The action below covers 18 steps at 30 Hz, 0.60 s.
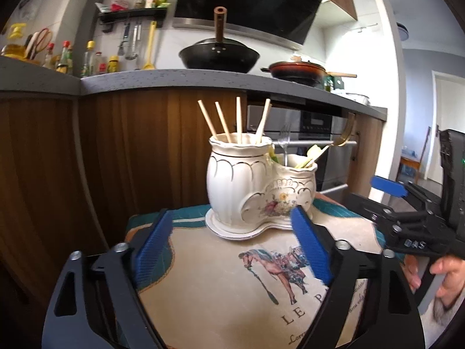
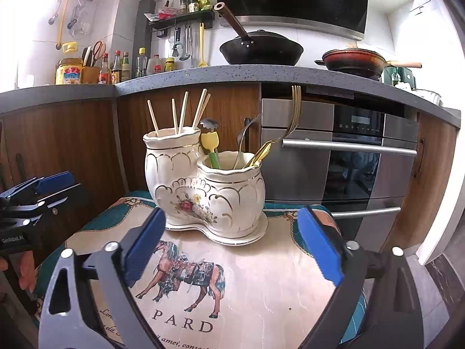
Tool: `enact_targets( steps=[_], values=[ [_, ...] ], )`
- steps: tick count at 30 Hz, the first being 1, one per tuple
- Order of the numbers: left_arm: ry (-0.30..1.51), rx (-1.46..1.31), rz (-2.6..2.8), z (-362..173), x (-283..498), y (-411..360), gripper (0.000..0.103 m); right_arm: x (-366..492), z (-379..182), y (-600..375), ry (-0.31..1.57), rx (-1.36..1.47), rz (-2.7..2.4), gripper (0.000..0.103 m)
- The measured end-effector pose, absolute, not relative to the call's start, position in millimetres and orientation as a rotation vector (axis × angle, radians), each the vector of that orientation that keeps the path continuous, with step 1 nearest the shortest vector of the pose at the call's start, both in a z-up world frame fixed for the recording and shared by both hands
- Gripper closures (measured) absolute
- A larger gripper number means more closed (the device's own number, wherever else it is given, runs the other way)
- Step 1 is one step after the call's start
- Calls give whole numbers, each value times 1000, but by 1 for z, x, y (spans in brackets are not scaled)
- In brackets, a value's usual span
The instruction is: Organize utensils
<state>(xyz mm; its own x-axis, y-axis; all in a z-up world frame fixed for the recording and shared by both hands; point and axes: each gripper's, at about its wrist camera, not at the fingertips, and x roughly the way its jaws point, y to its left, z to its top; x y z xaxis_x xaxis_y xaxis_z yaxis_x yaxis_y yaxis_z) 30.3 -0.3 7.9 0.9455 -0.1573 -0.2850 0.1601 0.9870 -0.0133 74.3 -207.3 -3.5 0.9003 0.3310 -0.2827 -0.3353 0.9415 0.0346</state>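
holder: white ceramic two-pot holder [image 2: 203,192] sits on its saucer on the horse-print mat [image 2: 261,276] covering the bench; landmark for everything below.
tall pot: chopsticks [image 2: 181,115] stand upright in it, the taller side of the holder.
short pot: yellow-green spatula [image 2: 211,149], a steel spoon [image 2: 242,142] and a gold fork [image 2: 293,110] lean in it, the lower side of the holder.
left gripper [image 1: 232,241]: fingers wide apart, nothing between them, hovering over the mat just in front of the holder.
right gripper [image 2: 235,247]: fingers wide apart, empty, also just in front of the holder, beside the left one.
loose utensils: none visible on the mat around the holder.
step: judged as the end of a drop-off; all visible utensils already sit in the holder.
next: likely back both grippers away from the holder, or look for any piece out of view; keep clear of the leaning fork handle.
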Motion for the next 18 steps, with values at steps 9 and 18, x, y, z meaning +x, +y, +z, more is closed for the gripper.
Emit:
enact_targets(
  steps=[9,18],
  values=[
    [230,62,-87,6,19,-10,7,62,-11,-204,283,-53,332,5],
    [255,55,-80,5,24,-10,7,56,-10,-207,257,-41,329,5]
  ],
)
